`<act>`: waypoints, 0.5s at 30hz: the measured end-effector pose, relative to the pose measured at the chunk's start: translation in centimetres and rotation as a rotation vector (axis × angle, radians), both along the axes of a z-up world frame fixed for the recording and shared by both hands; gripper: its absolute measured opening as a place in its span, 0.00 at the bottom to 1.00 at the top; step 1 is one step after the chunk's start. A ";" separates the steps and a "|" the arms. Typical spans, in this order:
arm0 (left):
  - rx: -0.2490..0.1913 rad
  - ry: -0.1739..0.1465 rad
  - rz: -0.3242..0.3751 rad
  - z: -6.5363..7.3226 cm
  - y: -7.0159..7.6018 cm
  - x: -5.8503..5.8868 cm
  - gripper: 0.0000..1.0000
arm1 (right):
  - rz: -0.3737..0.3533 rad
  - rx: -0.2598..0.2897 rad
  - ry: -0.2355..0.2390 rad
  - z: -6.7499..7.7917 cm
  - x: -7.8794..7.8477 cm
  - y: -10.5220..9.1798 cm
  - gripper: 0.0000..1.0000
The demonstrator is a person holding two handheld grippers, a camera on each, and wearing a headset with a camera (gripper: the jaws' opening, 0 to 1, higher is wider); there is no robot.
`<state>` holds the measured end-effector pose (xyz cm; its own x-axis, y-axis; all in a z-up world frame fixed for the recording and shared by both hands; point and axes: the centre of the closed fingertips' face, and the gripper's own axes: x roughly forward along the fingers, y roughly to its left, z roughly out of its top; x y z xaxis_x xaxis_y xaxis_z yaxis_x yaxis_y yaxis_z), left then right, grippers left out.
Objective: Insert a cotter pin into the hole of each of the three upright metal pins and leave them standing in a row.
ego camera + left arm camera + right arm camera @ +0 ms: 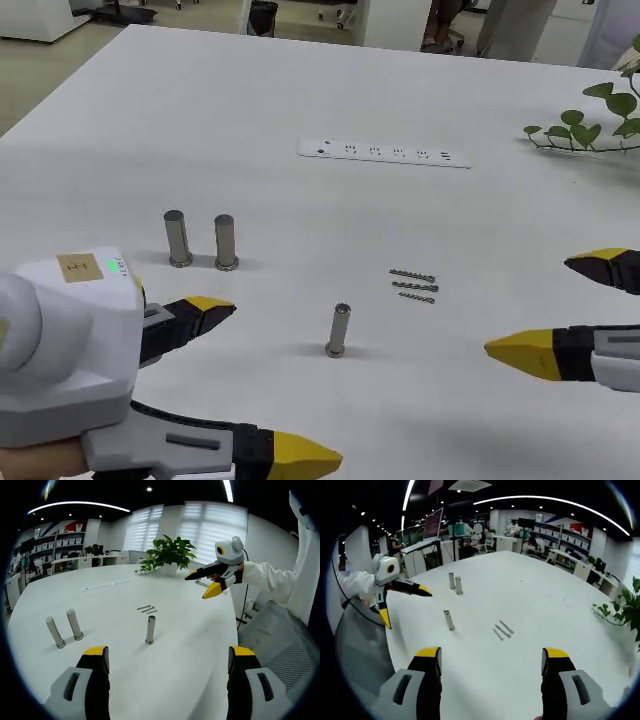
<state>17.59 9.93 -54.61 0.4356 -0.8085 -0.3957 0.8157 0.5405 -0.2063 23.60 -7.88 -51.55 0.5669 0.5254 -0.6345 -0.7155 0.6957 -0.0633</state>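
A broad white tabletop (pixel 300 120) carries everything. At its far right edge a leafy green plant (pixel 600 120) trails over the surface. The left tongs (pixel 277 383) hover low at the near left with their yellow-tipped jaws spread wide and nothing between them; their own view shows the same gap (pixel 168 652). The right tongs (pixel 530 305) hang at the near right, also gaping and empty, as their own view confirms (pixel 491 652). Both pairs are above the tabletop and well apart from the parts. A long white power strip (pixel 385 153) lies flat toward the far side. Two metal pins (pixel 178 238) (pixel 225 242) stand upright side by side at the left, just beyond the left tongs. A third metal pin (pixel 339 330) stands upright alone, nearer the person and about midway between the two pairs of tongs. Three cotter pins (pixel 413 286) lie loose on the tabletop, side by side, just right of and beyond the lone pin, touching none of the upright pins.
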 end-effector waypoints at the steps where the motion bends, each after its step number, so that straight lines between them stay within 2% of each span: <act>1: 0.003 0.000 0.003 -0.1 0.1 0.0 0.98 | 0.001 -0.001 0.001 -0.1 0.3 0.1 0.79; 5: -0.001 0.018 0.010 -0.7 0.6 0.0 0.97 | 0.037 -0.023 0.008 -0.9 1.2 0.6 0.76; 9: 0.014 0.027 0.009 -1.1 0.9 -0.3 0.97 | 0.087 -0.058 0.038 -2.2 2.2 1.1 0.76; 11: 0.019 0.026 0.018 -1.1 1.1 -0.2 0.97 | 0.109 -0.080 0.049 -2.8 2.6 1.3 0.75; 12: 0.032 0.007 0.040 -1.2 1.5 0.2 0.97 | 0.122 -0.087 0.052 -3.0 2.8 1.5 0.72; 15: 0.046 0.016 0.053 -1.6 2.0 0.3 0.96 | 0.175 -0.102 0.069 -3.7 2.9 2.5 0.69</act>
<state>17.93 11.94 -56.22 0.4708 -0.7651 -0.4393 0.7822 0.5923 -0.1932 26.55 -5.42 -55.26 0.4256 0.5429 -0.7239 -0.8301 0.5527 -0.0736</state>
